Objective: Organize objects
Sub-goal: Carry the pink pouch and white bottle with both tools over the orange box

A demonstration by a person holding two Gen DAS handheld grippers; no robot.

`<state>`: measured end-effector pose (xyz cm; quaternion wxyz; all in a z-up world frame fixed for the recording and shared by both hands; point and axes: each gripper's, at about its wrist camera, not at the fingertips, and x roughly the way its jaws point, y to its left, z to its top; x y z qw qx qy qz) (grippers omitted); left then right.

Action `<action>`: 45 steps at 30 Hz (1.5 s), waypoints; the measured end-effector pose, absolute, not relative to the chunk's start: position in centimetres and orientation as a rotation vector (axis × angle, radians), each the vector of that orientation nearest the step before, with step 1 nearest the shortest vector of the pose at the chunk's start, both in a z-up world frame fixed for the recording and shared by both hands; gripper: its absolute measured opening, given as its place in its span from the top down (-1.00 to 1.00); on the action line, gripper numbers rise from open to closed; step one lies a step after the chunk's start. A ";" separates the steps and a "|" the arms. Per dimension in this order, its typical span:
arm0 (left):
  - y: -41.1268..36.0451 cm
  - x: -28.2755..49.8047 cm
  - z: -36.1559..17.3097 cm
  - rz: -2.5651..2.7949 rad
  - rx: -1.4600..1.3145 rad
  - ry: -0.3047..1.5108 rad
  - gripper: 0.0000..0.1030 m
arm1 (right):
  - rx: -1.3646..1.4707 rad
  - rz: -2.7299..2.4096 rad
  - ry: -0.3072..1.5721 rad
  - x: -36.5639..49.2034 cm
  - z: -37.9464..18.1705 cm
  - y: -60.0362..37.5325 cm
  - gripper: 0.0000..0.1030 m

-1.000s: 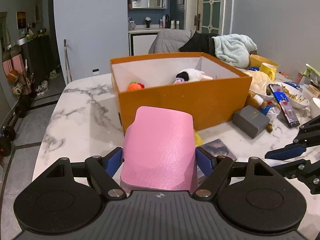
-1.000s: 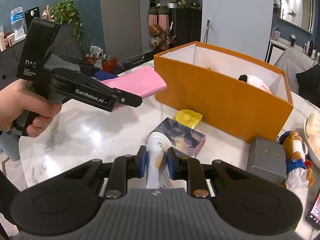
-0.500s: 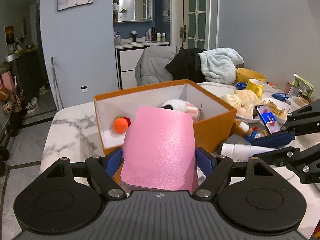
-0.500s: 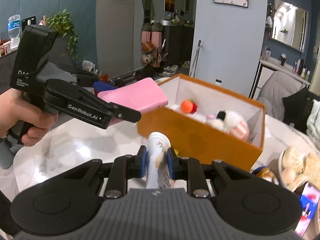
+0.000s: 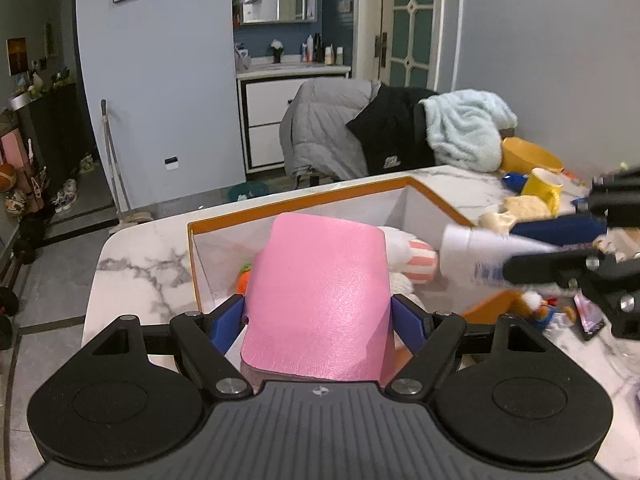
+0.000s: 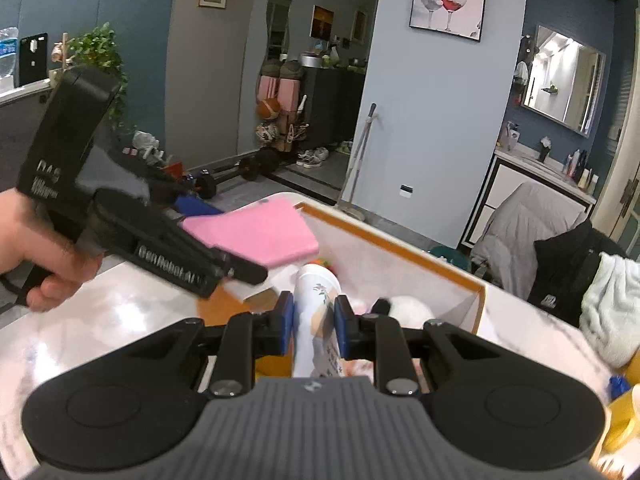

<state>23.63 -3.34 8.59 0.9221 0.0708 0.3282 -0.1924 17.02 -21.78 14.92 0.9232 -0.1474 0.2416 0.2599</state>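
Note:
My left gripper (image 5: 318,316) is shut on a pink flat case (image 5: 320,292) and holds it above the open orange box (image 5: 304,202). The pink case also shows in the right wrist view (image 6: 256,232), over the box's near corner. My right gripper (image 6: 314,318) is shut on a white printed tube (image 6: 318,312) and holds it over the orange box (image 6: 400,240). The tube shows in the left wrist view (image 5: 480,250), coming in from the right. Inside the box lie a white plush toy with a pink striped part (image 5: 412,260) and a small orange toy (image 5: 244,276).
The box stands on a white marble table (image 5: 140,264). At the right are a yellow mug (image 5: 542,188), a yellow bowl (image 5: 528,156), a small plush (image 5: 532,306) and a phone (image 5: 588,316). Clothes hang over a chair (image 5: 360,136) behind the table.
Both grippers have risen and moved forward with their loads. The pink case and the tube now hang over the box's opening; the tube was above the table in front of it before.

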 end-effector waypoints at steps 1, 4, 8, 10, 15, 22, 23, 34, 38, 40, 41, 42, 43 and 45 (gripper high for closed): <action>-3.6 24.1 8.4 -0.391 0.144 0.685 -0.77 | -0.305 0.530 0.500 18.2 14.8 -21.6 0.56; -4.1 25.5 7.9 -0.384 0.139 0.708 -0.77 | -0.300 0.513 0.505 20.5 15.1 -21.4 0.56; -4.7 27.0 7.3 -0.354 0.149 0.742 -0.77 | -0.272 0.497 0.529 23.6 14.7 -21.2 0.56; -4.7 28.1 7.0 -0.335 0.140 0.769 -0.77 | -0.253 0.488 0.549 25.4 14.3 -21.0 0.56; -4.8 30.3 5.7 -0.296 0.133 0.822 -0.77 | -0.192 0.465 0.601 29.1 12.8 -20.6 0.56; -5.4 31.9 4.5 -0.249 0.172 0.859 -0.77 | -0.051 0.441 0.680 33.8 10.7 -19.9 0.56; -5.5 32.1 4.5 -0.243 0.177 0.865 -0.77 | -0.030 0.441 0.691 34.3 10.3 -19.7 0.56; -5.3 33.9 3.2 -0.214 0.170 0.925 -0.77 | 0.070 0.426 0.770 37.4 7.3 -18.6 0.56; -5.6 34.1 2.8 -0.218 0.190 0.934 -0.77 | 0.055 0.418 0.789 37.9 6.6 -18.2 0.56; -5.8 34.2 2.7 -0.218 0.196 0.937 -0.78 | 0.056 0.413 0.797 38.0 6.3 -18.1 0.56; -6.0 34.3 2.6 -0.218 0.200 0.939 -0.78 | 0.055 0.412 0.804 38.1 6.1 -18.1 0.56; -6.1 34.4 2.5 -0.221 0.206 0.942 -0.78 | 0.055 0.410 0.812 38.2 5.9 -18.1 0.56; -6.2 34.4 2.4 -0.225 0.212 0.944 -0.78 | 0.054 0.411 0.819 38.2 5.9 -18.1 0.56; -6.5 34.6 2.3 -0.221 0.227 0.947 -0.79 | 0.049 0.416 0.828 38.3 5.9 -17.9 0.56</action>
